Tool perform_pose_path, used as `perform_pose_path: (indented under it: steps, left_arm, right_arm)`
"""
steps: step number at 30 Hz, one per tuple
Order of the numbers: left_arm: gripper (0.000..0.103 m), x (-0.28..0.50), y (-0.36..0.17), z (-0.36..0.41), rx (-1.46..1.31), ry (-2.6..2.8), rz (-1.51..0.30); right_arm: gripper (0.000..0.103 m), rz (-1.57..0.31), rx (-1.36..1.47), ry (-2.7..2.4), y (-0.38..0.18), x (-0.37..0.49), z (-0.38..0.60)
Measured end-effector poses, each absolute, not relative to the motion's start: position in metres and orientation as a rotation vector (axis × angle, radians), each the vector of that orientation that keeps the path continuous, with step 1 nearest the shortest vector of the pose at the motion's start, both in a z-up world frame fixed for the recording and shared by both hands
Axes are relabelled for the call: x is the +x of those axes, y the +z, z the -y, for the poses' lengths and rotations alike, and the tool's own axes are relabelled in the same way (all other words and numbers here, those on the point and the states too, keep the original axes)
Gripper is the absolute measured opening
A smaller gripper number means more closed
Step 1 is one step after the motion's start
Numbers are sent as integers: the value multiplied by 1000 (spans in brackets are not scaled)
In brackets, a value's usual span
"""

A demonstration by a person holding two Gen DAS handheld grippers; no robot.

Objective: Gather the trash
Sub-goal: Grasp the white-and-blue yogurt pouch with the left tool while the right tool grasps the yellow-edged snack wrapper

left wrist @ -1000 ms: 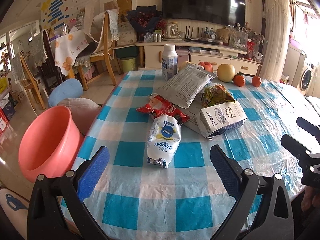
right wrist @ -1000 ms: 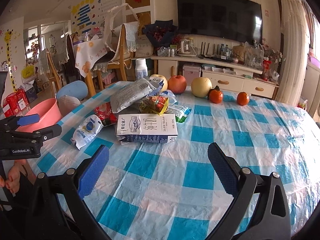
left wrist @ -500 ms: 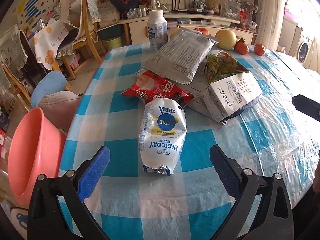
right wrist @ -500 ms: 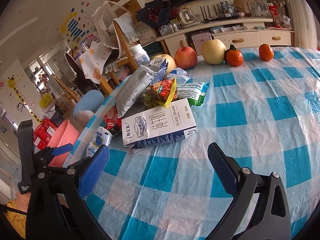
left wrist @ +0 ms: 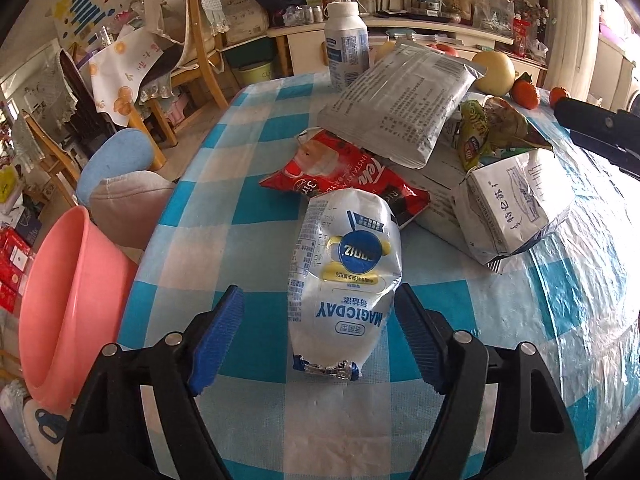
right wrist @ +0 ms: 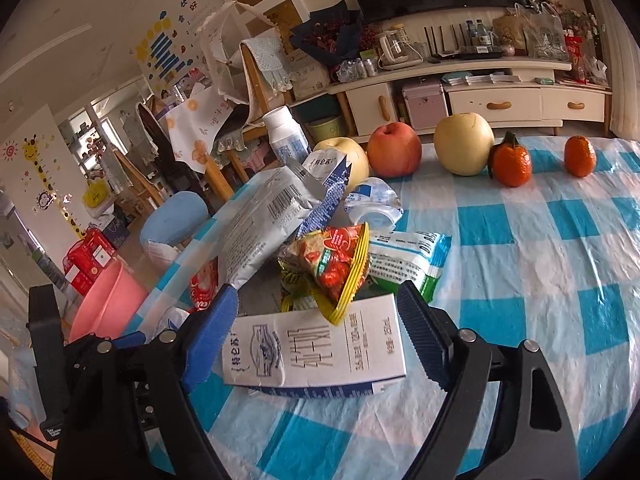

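On the blue-and-white checked tablecloth (left wrist: 256,432), the flattened white cardboard milk carton (right wrist: 316,354) looks light but stiff between the open, empty right gripper (right wrist: 316,332), while the crinkly white foil pouch (left wrist: 346,280), soft and slippery, suits a mid-body pinch from the open, empty left gripper (left wrist: 320,330).

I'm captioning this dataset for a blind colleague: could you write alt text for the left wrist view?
The left gripper, open, straddles a white MAGICDAY pouch lying on a blue-checked tablecloth. Behind the pouch are a red snack wrapper, a grey foil bag, a flattened milk carton and a white bottle. A pink basin sits left of the table.
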State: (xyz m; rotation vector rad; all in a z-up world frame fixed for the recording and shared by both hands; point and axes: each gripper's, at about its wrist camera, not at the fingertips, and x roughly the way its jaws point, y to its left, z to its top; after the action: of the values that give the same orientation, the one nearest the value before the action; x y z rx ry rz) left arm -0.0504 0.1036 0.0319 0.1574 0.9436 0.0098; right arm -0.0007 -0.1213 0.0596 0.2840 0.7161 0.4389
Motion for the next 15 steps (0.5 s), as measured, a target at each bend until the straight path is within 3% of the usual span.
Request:
perform_pose_path:
  steps: [5, 7, 15]
  left_arm:
    - [66, -45, 25, -104, 142, 17, -964]
    - [60, -43, 22, -104, 133, 18, -971]
    - [57, -36, 18, -108, 90, 10, -981]
  right_arm:
    - [83, -757, 321, 472, 50, 29, 119]
    - [79, -776, 334, 480, 45, 37, 118]
    - [59, -817, 348, 517, 34, 55, 118]
